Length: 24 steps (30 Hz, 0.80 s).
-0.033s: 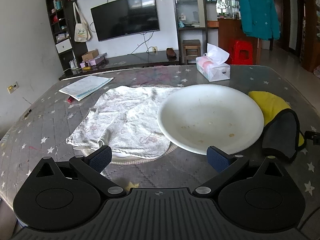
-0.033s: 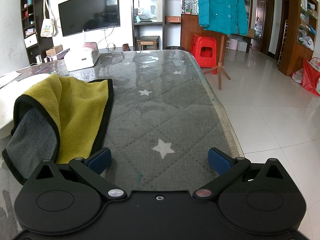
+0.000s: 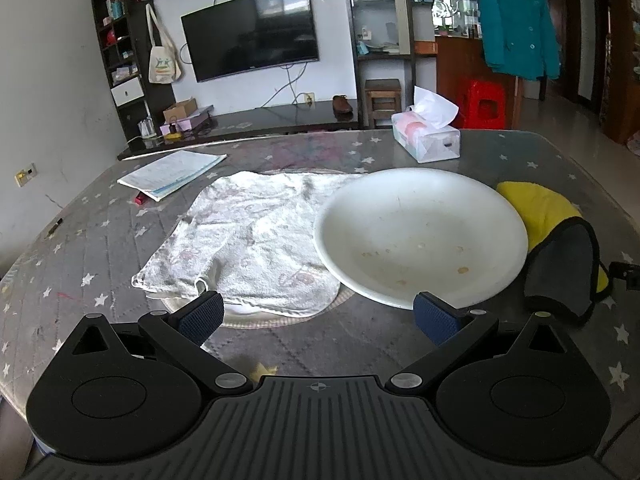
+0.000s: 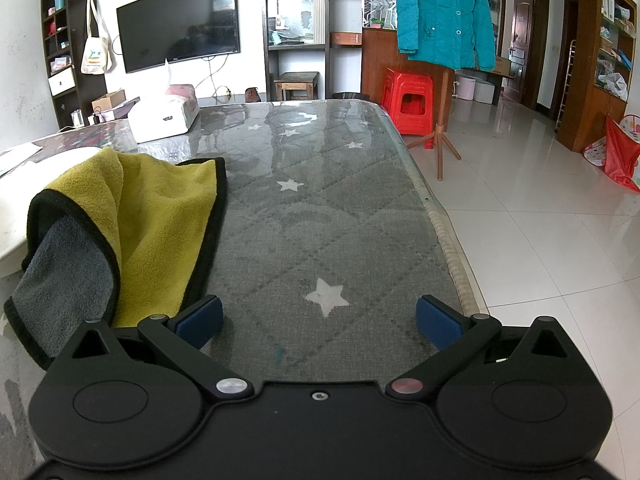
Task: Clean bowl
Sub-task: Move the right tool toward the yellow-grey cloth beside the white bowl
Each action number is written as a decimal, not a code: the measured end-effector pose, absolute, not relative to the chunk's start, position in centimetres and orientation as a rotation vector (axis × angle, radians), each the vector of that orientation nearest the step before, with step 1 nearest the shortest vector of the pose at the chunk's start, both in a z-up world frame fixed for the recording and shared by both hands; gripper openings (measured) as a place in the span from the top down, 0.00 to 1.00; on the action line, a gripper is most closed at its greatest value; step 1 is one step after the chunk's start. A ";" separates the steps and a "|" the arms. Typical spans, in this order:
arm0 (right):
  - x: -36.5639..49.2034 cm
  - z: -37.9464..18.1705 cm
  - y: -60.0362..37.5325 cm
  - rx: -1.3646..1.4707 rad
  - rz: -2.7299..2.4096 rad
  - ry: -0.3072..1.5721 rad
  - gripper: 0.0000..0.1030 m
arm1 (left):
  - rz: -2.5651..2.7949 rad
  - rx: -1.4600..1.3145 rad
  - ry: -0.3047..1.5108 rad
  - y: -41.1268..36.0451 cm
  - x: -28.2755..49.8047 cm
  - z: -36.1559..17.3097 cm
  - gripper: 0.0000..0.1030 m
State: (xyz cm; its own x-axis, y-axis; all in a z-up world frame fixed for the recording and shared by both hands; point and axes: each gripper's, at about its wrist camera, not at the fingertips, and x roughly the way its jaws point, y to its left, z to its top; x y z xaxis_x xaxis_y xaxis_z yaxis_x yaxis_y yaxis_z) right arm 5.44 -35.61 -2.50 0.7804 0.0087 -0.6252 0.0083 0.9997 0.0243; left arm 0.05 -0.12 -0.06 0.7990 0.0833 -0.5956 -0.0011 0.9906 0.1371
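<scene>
Left wrist view: my left gripper hangs over the near edge of the grey star-patterned quilted table, its blue-padded fingers spread wide and holding nothing. The wide shallow white bowl sits just beyond the right finger, upright, with small brownish specks of residue on its inner floor. Its left rim overlaps a rumpled white terry towel, which is spread flat to the left and covers part of a round pale mat. Touching the bowl's right side lies a yellow and grey microfibre cloth with black edging, folded over on itself. Behind the bowl stands a white tissue box with a tissue pulled up. A paper booklet rests at the far left of the table. Nothing lies between my fingers and the bowl.

Right wrist view: my right gripper is over the right-hand strip of the table, fingers wide apart and empty. The yellow and grey cloth lies just beside the left finger, draped against the bowl's rim, of which only a sliver shows at the left edge. The tissue box is at the far end. Beyond the table stand a red plastic stool and a teal jacket on a wooden stand on the tiled floor.
</scene>
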 end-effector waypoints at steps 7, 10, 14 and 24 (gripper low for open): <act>5.5 -2.5 -35.6 0.027 0.000 0.676 0.00 | 0.042 0.132 0.649 -0.6 0.2 -0.3 0.01; 5.5 -2.5 -35.6 0.027 0.000 0.676 0.00 | 0.046 0.133 0.654 -0.7 0.3 0.3 0.01; 5.5 -2.5 -35.6 0.027 0.001 0.676 0.00 | 0.044 0.124 0.661 -0.8 0.4 0.6 0.01; 5.5 -2.5 -35.6 0.025 0.000 0.676 0.00 | 0.051 0.004 0.712 2.5 3.1 0.9 0.01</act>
State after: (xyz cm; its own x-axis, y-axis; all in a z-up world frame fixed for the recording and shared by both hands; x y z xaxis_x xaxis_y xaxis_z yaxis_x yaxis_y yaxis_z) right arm 5.46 -35.60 -2.50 0.7799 0.0079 -0.6259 0.0083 0.9997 0.0229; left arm 3.09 2.48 0.86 0.7556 0.0476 -0.6533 -0.0452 0.9988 0.0206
